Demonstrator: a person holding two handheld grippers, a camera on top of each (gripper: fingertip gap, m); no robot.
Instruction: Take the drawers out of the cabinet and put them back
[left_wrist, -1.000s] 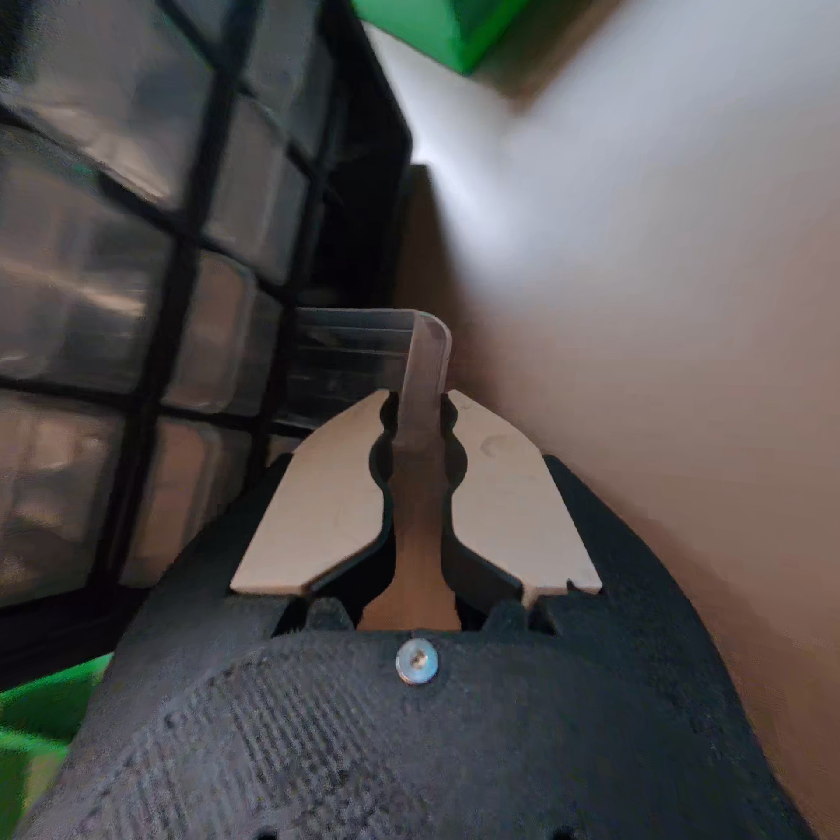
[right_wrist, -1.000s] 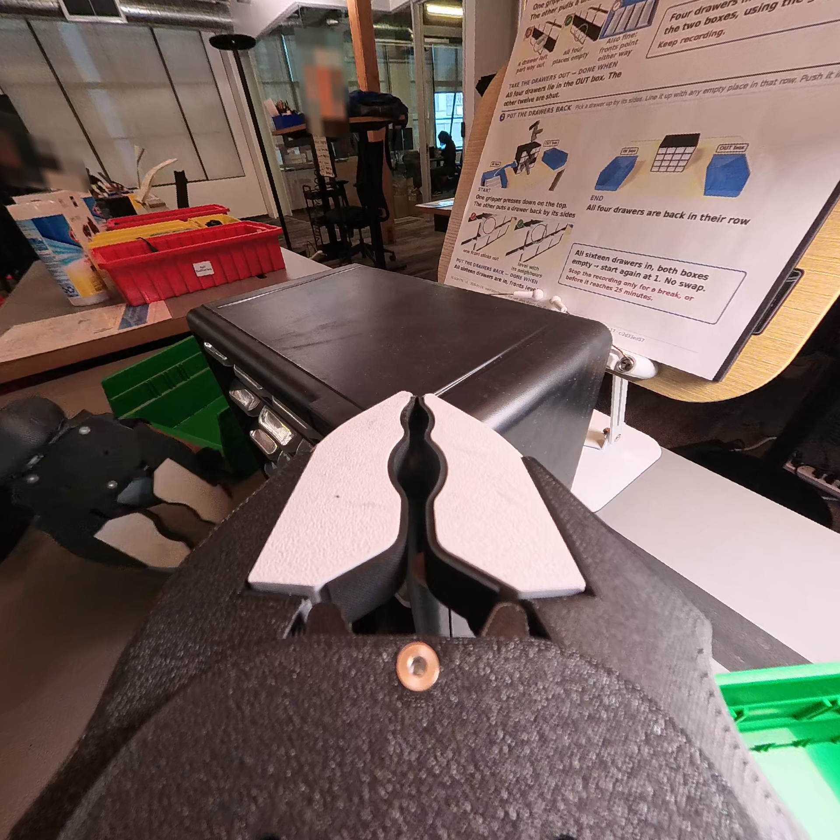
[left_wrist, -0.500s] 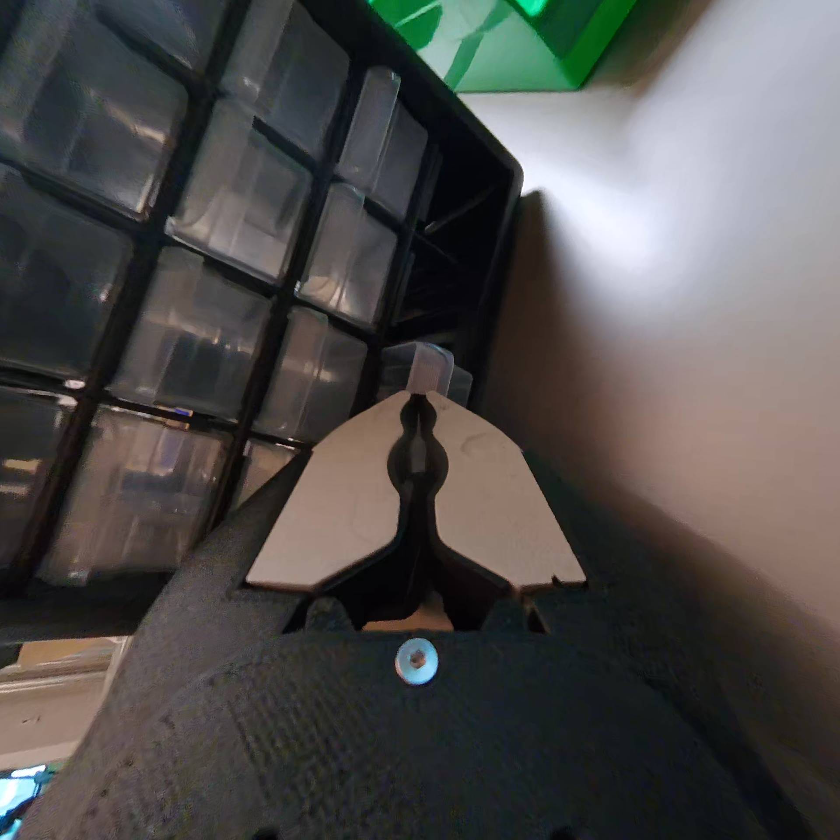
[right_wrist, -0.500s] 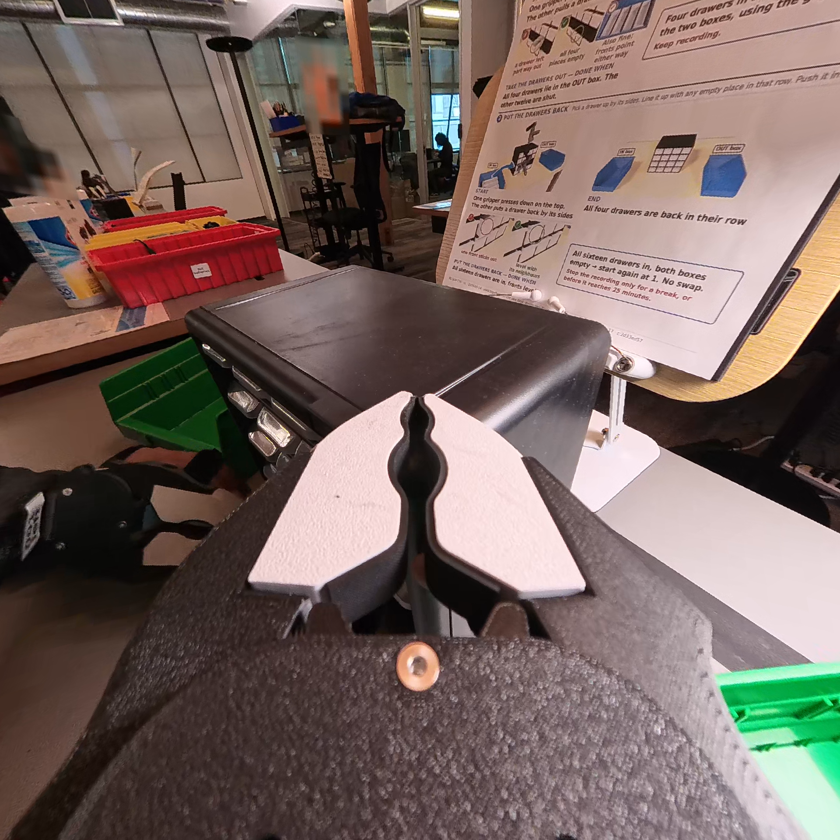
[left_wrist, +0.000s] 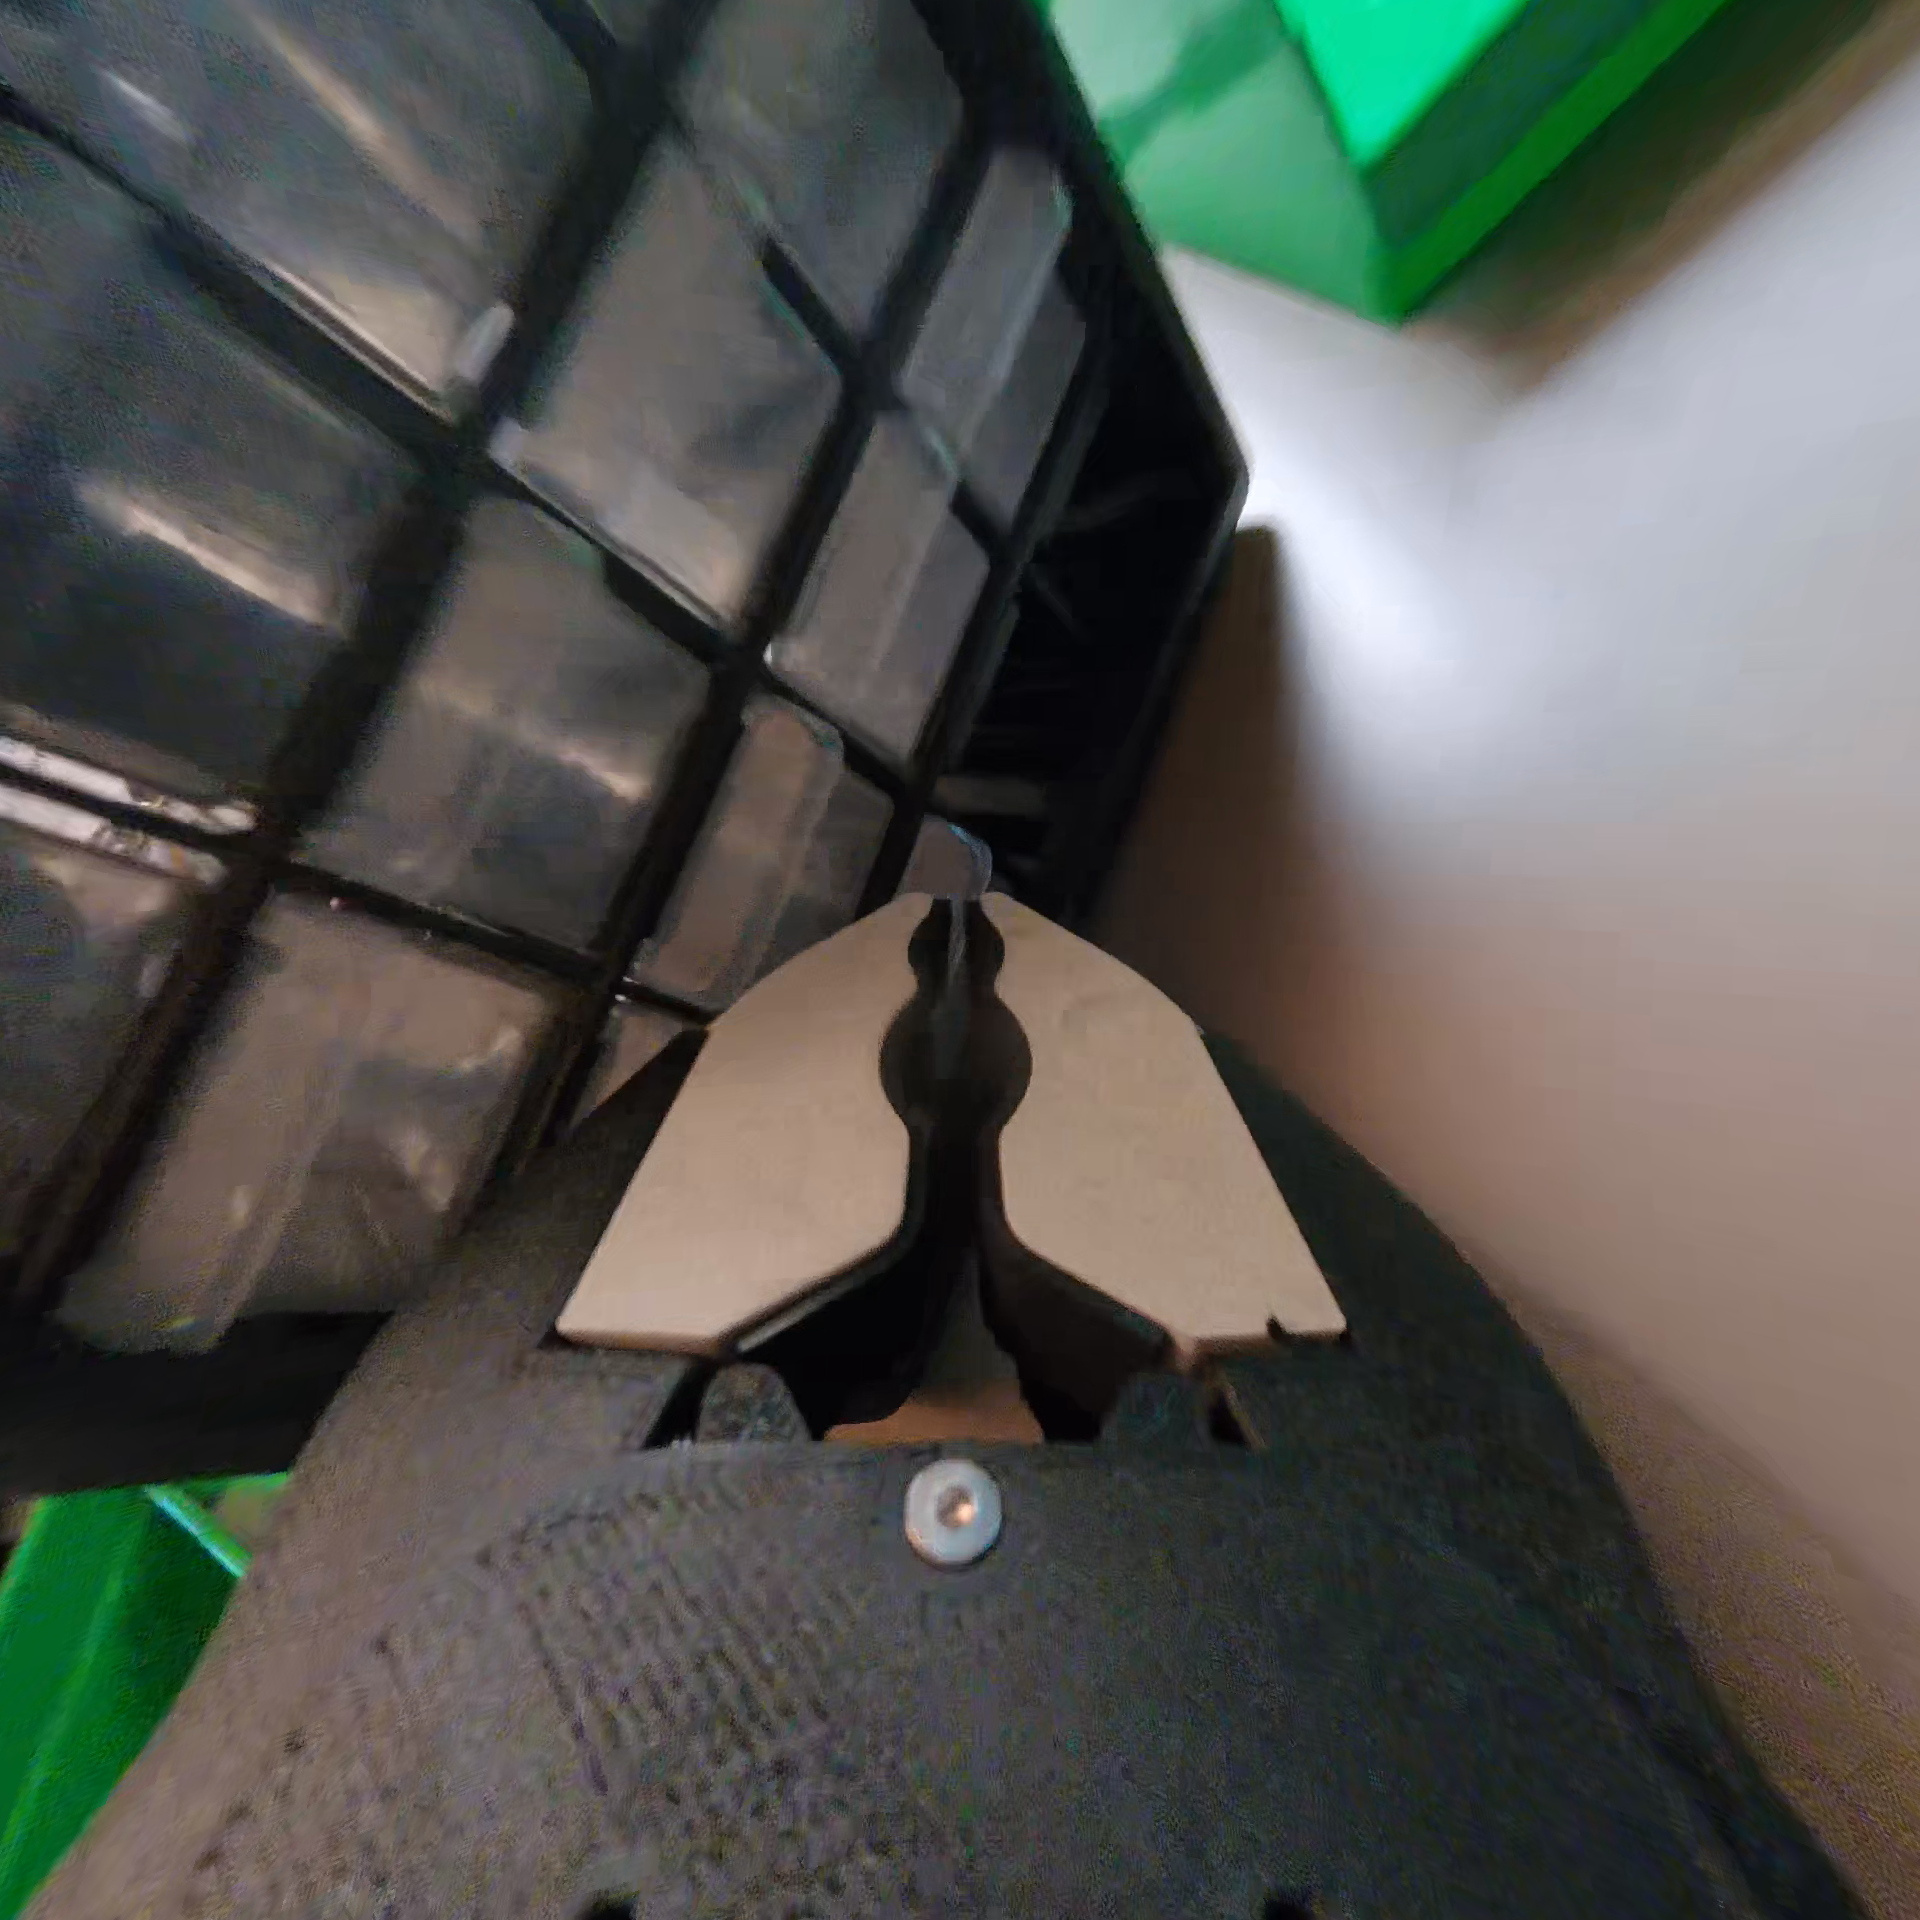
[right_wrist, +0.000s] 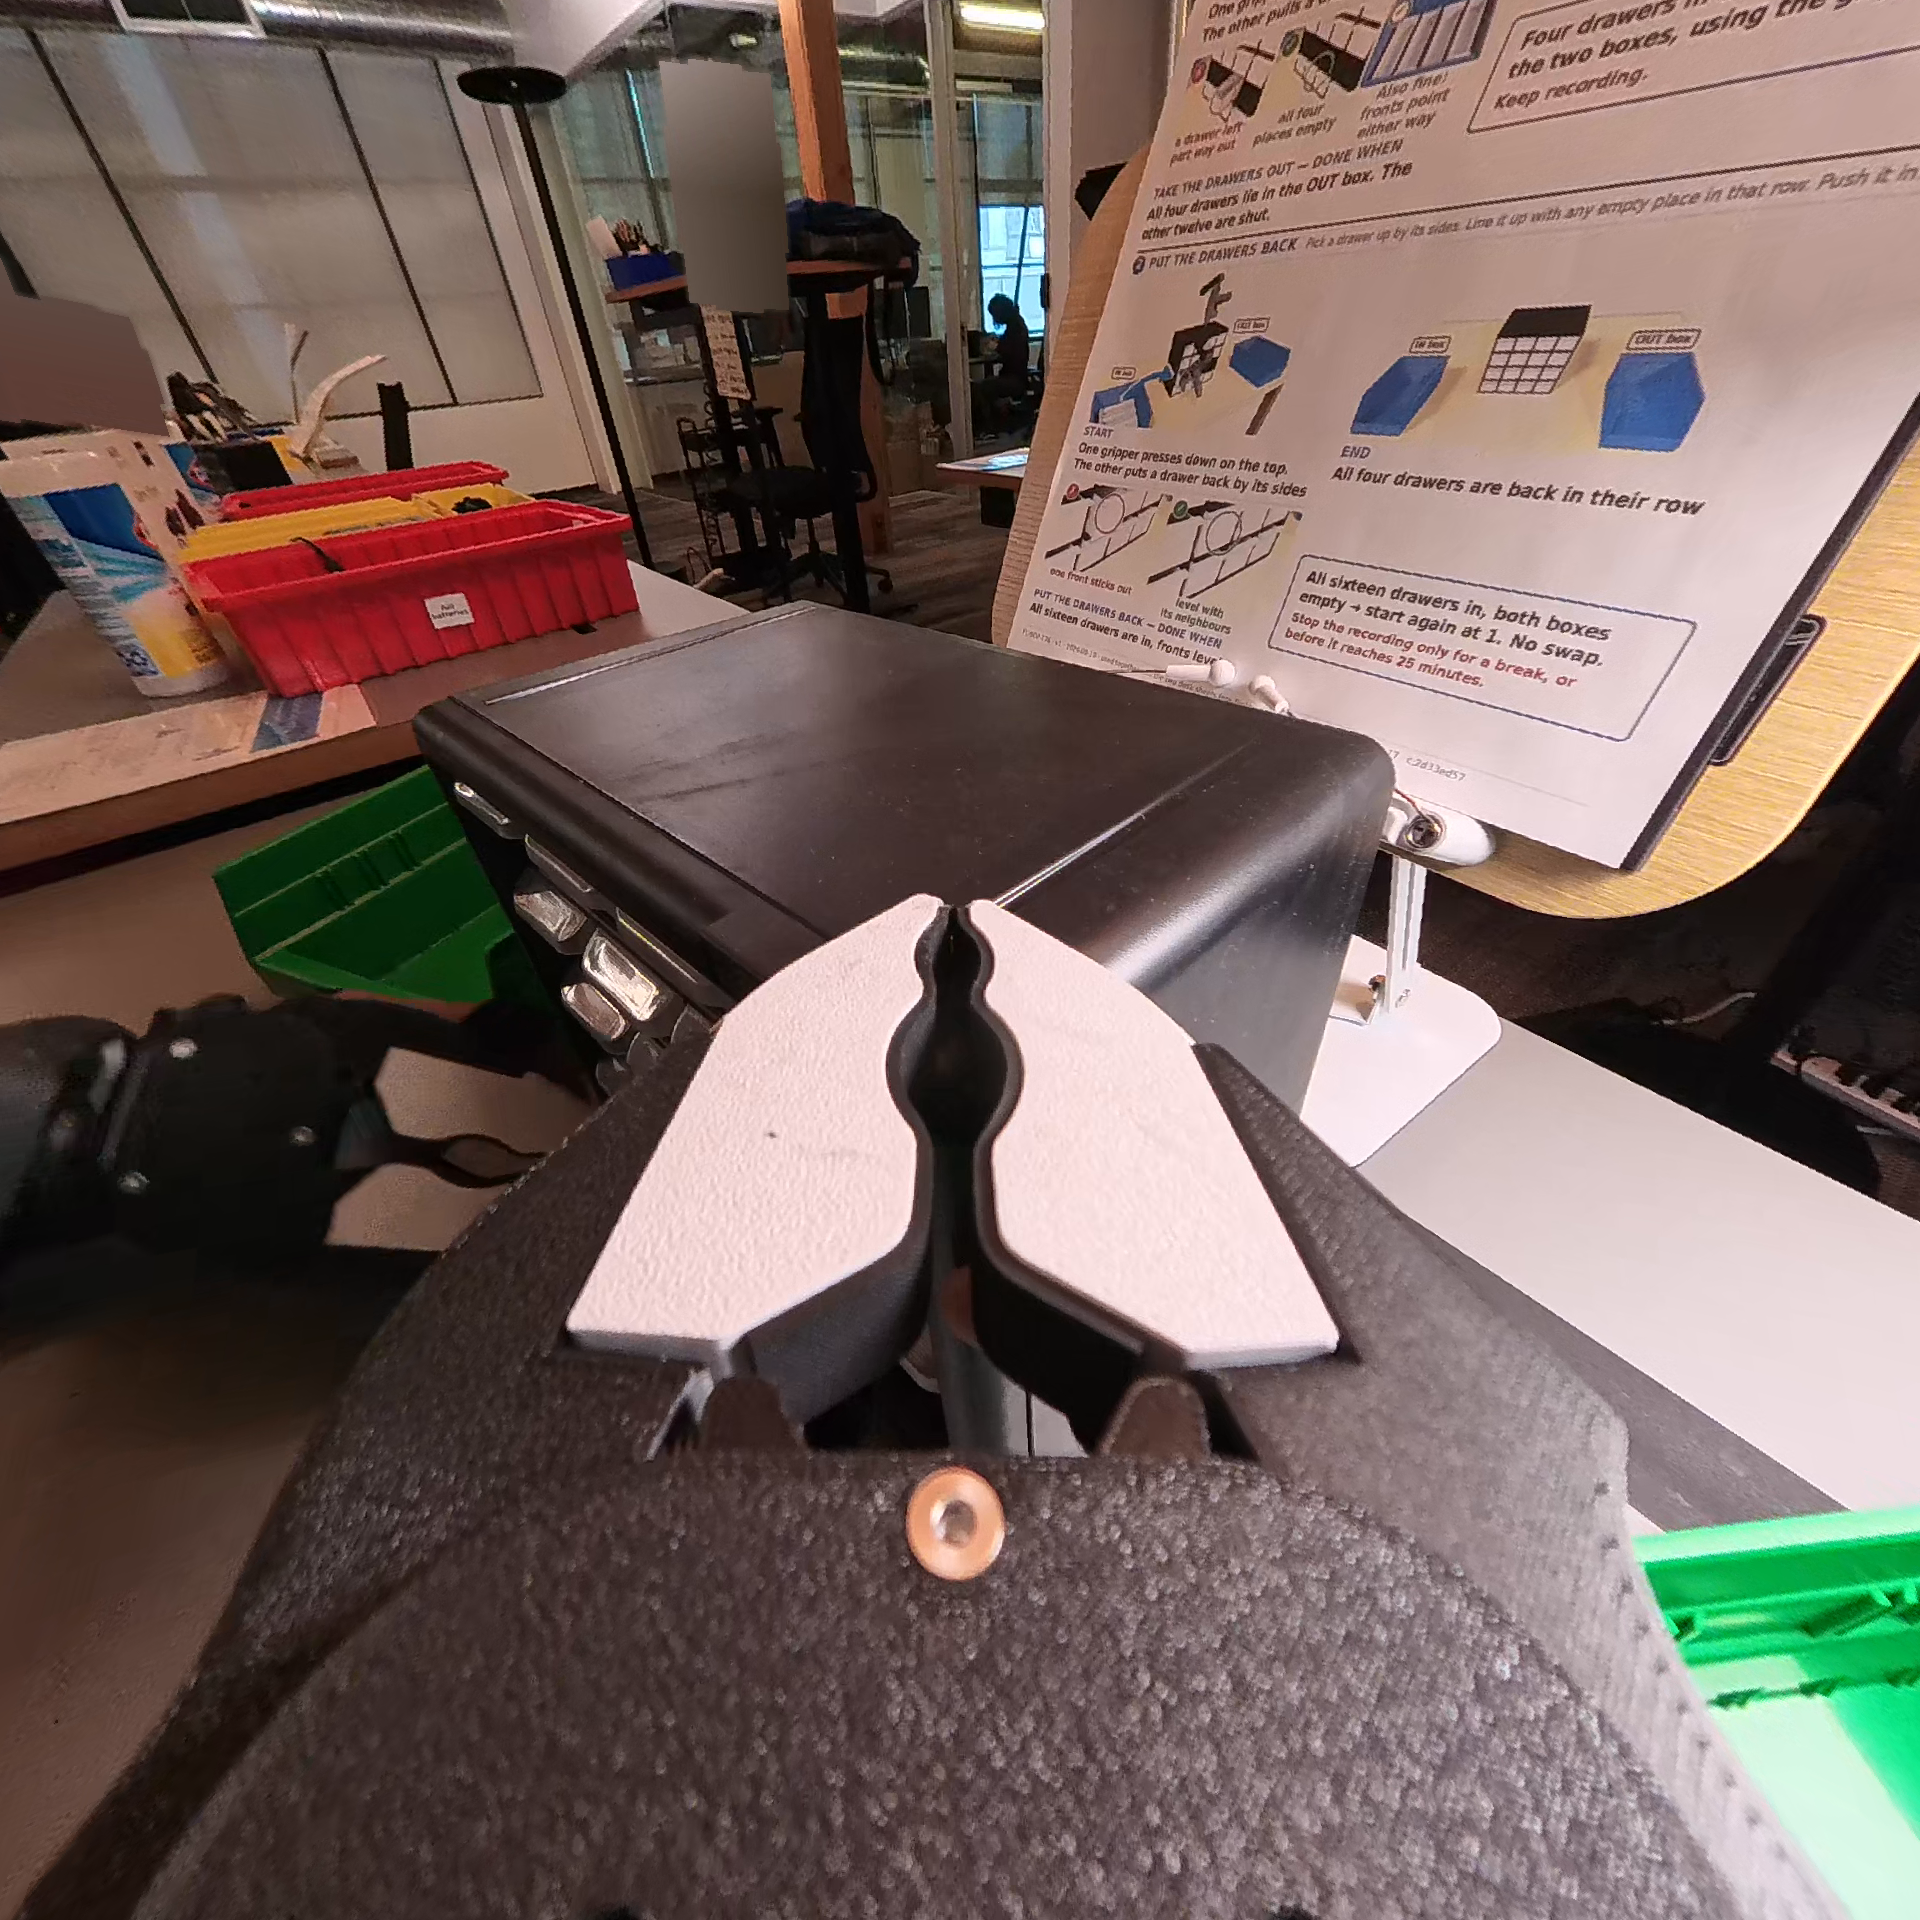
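So the left gripper (left_wrist: 958, 906) is shoved right up against the front of the black cabinet (left_wrist: 1164, 499), jaws pinched together on the thin clear tab of a drawer (left_wrist: 951, 862) down at the end of the row, just beside an empty dark slot (left_wrist: 1081, 644). The other clear drawers (left_wrist: 561, 727) sit shut in their grid, though the shot is a bit blurry. The right gripper (right_wrist: 954, 914) sits over the near top corner of the cabinet, jaws closed with nothing between them; can't tell if it's actually touching the top. From that side you can also see the left gripper low at the cabinet's front. One green bin (right_wrist: 353, 904) sits on the table (right_wrist: 1662, 1247) on the cabinet's far side, another green bin (right_wrist: 1808, 1642) at the near right edge. A printed instruction sheet (right_wrist: 1455, 416) stands propped behind the cabinet, and red trays (right_wrist: 416, 603) sit on a farther table.
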